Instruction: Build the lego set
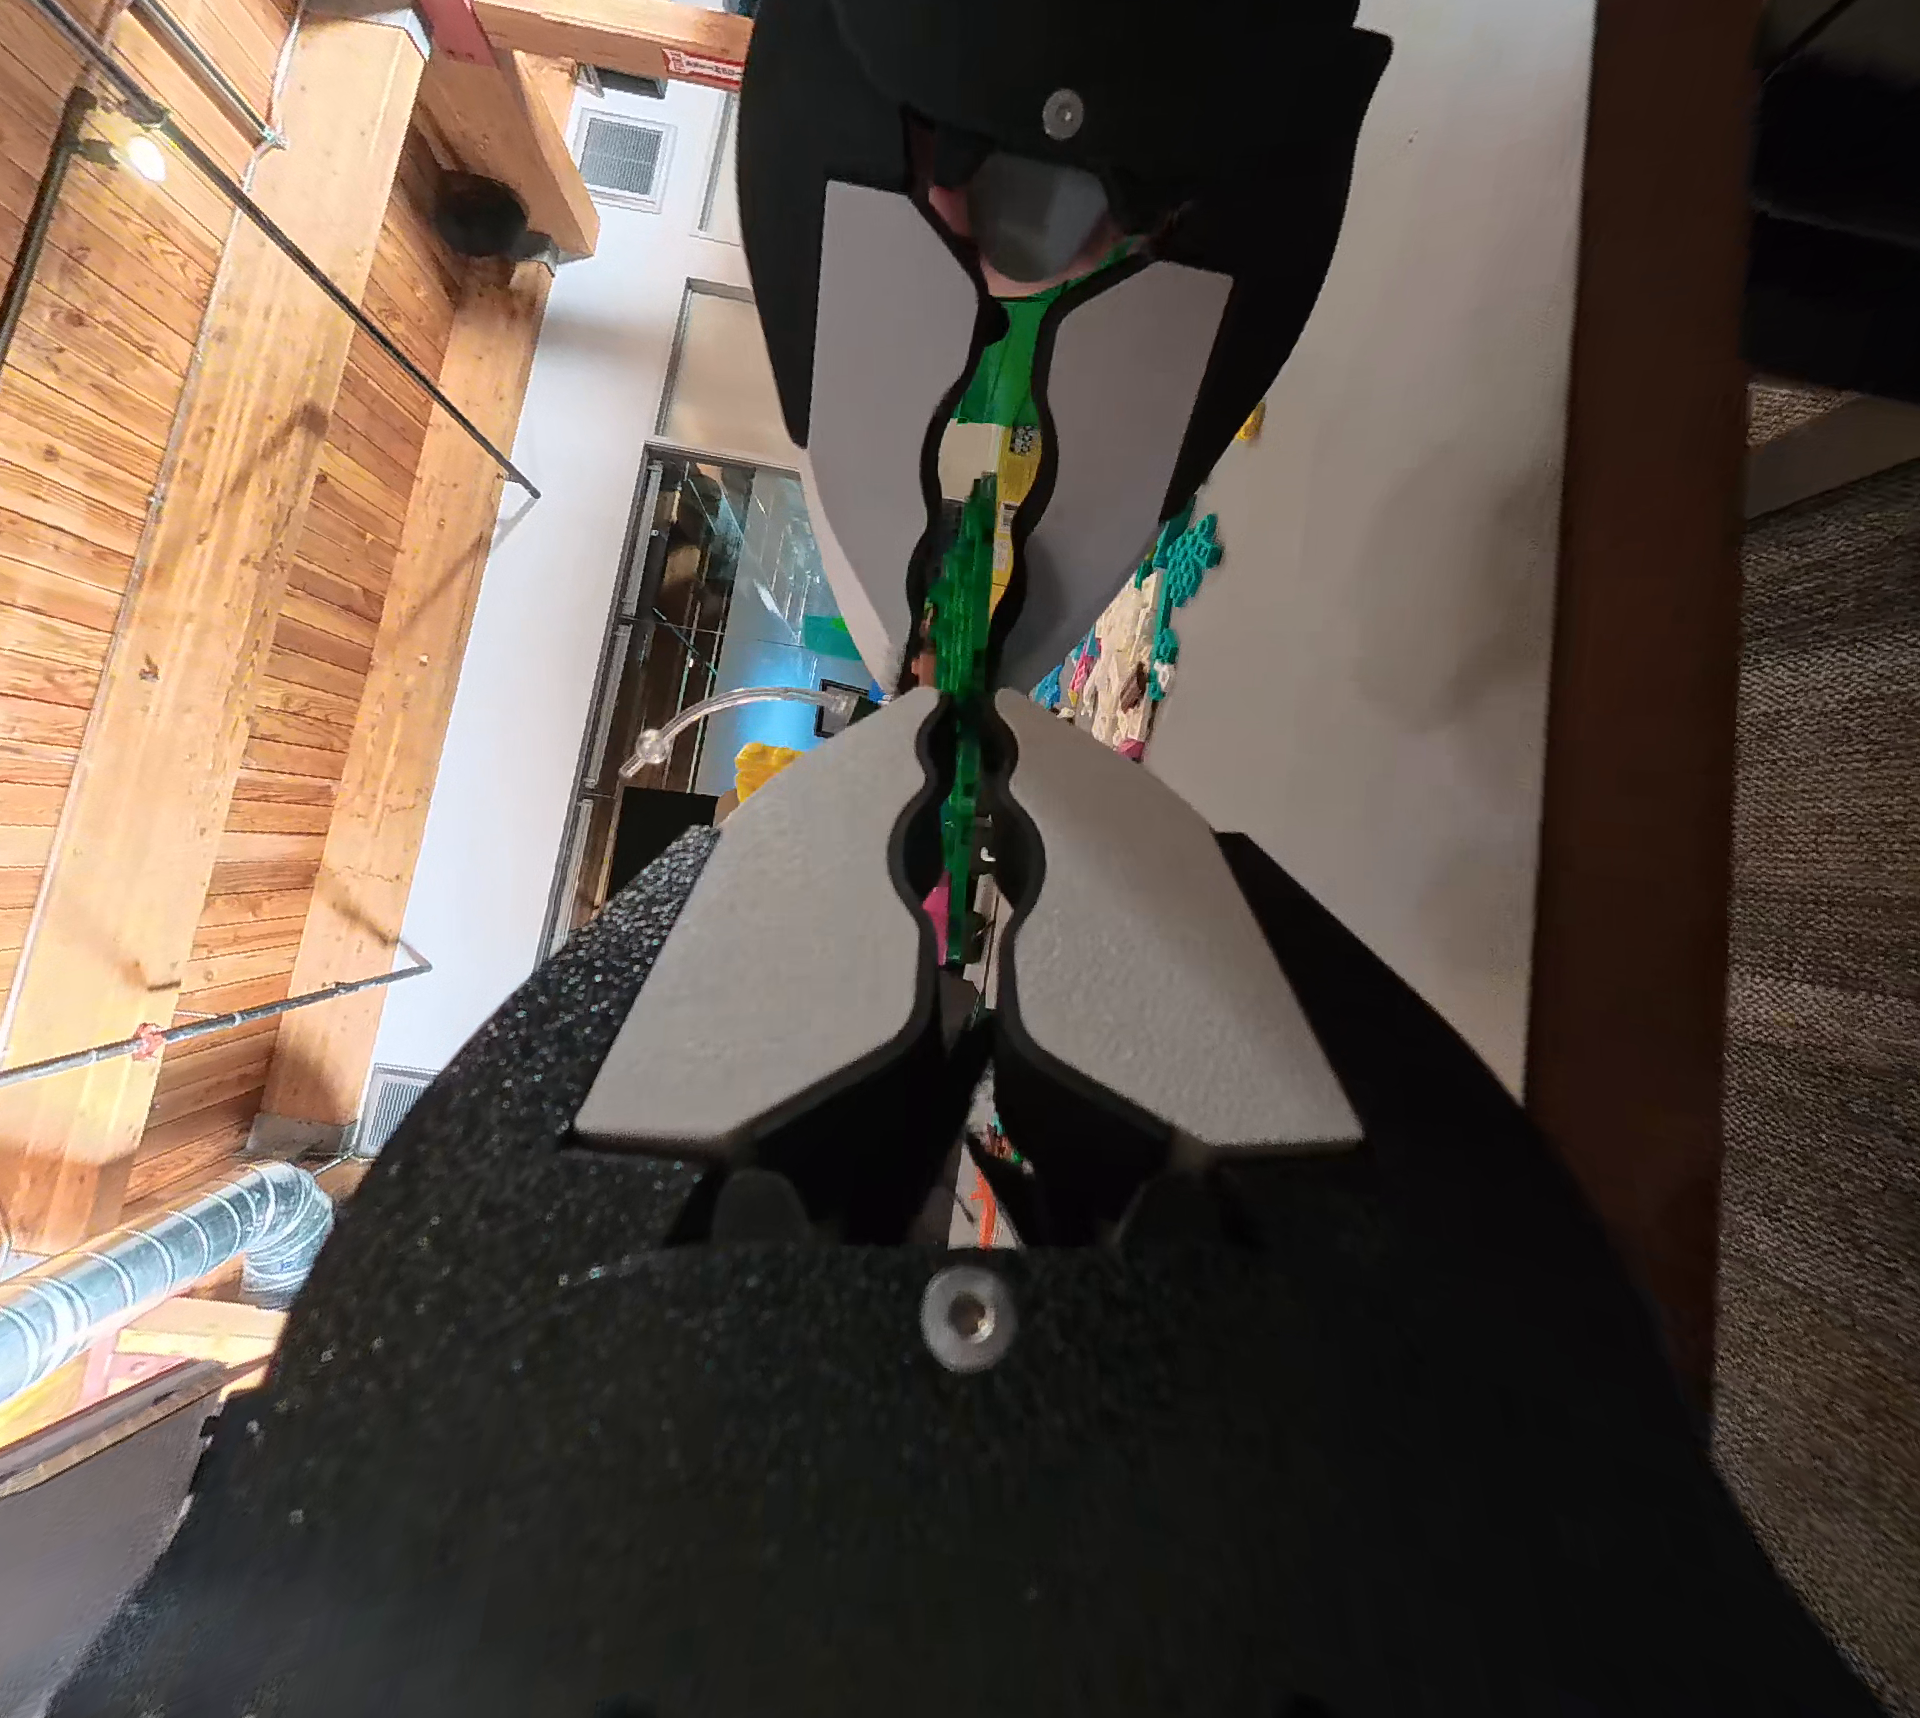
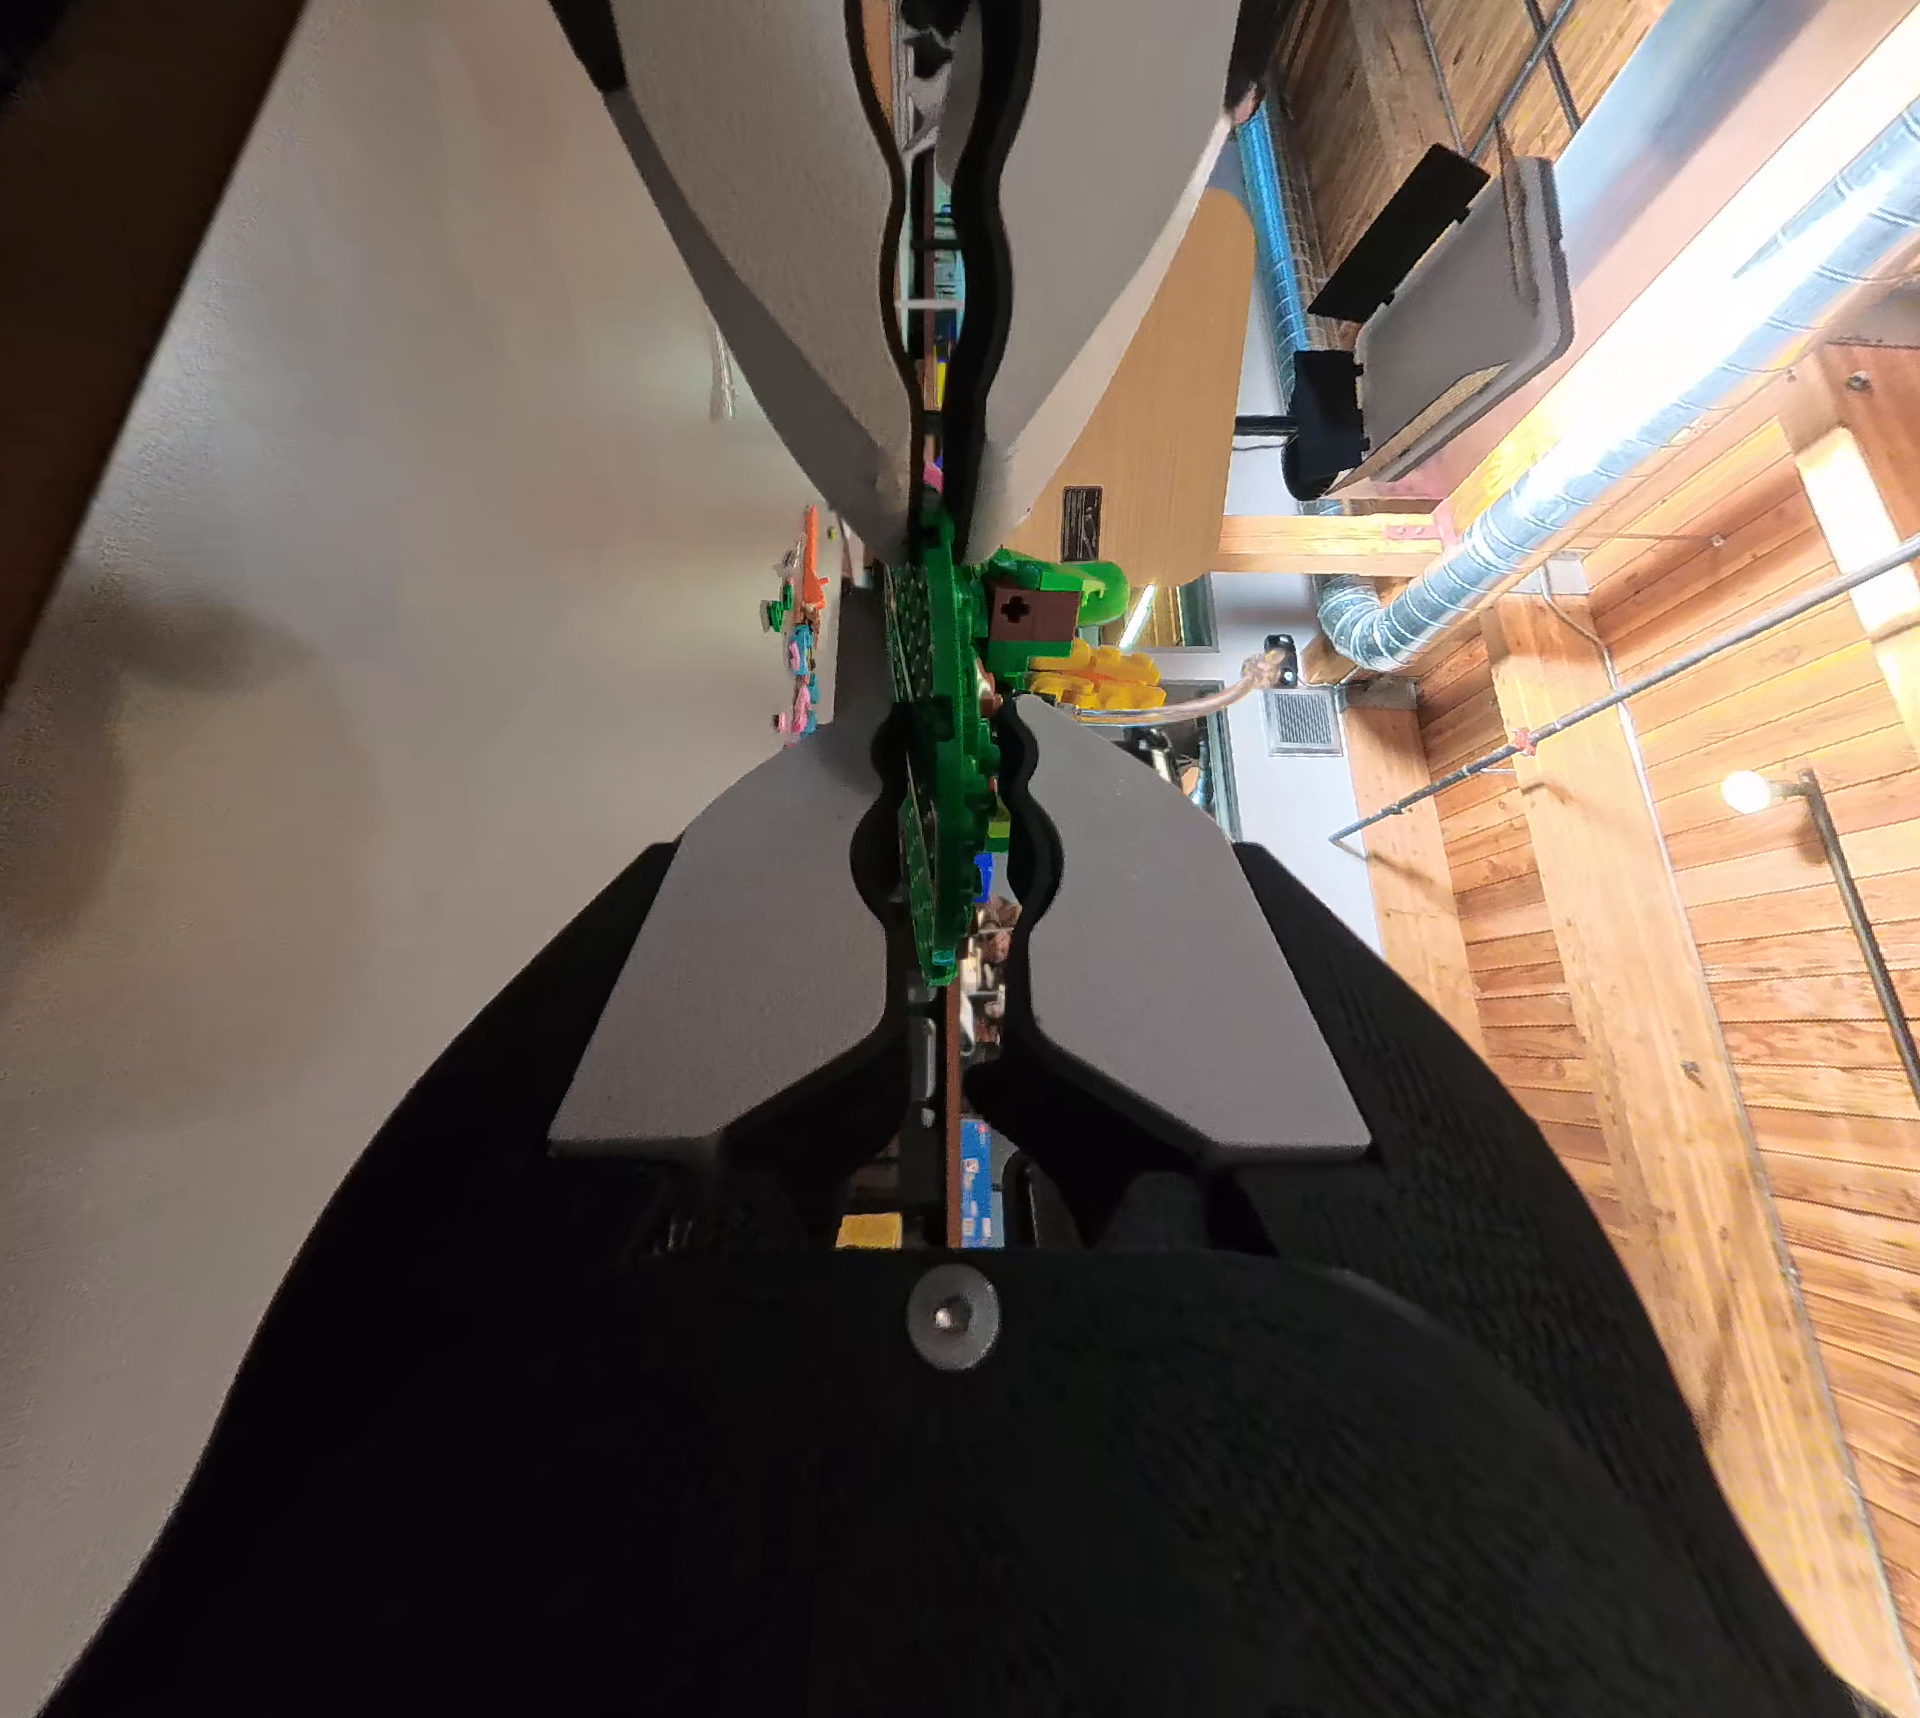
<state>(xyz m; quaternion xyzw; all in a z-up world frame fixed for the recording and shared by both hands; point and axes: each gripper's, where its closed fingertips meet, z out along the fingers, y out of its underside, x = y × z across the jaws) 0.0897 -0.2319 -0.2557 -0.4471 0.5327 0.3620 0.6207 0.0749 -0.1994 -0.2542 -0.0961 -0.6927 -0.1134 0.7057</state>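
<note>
Above the worktop point(image 1: 1455, 525), the left hand-held gripper point(image 1: 966, 712) and the right hand-held gripper point(image 2: 940, 712) each pinch an opposite edge of the green brick plate point(image 2: 935, 629), fingers nearly together. Brown, green and yellow bricks point(image 2: 1081, 640) are fixed to it; loose coloured pieces point(image 1: 1143, 640) lie toward the worktop's far edge.

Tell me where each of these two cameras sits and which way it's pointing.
Left wrist view: sits on the left tool, looking along its fingers at the edge-on green brick plate clamped there, the right tool opposite; room rolled sideways.
Right wrist view: sits on the right tool, facing back at the left tool, both gripping the plate.
Shared: the plate, the grey table, the clear curved tube.
</note>
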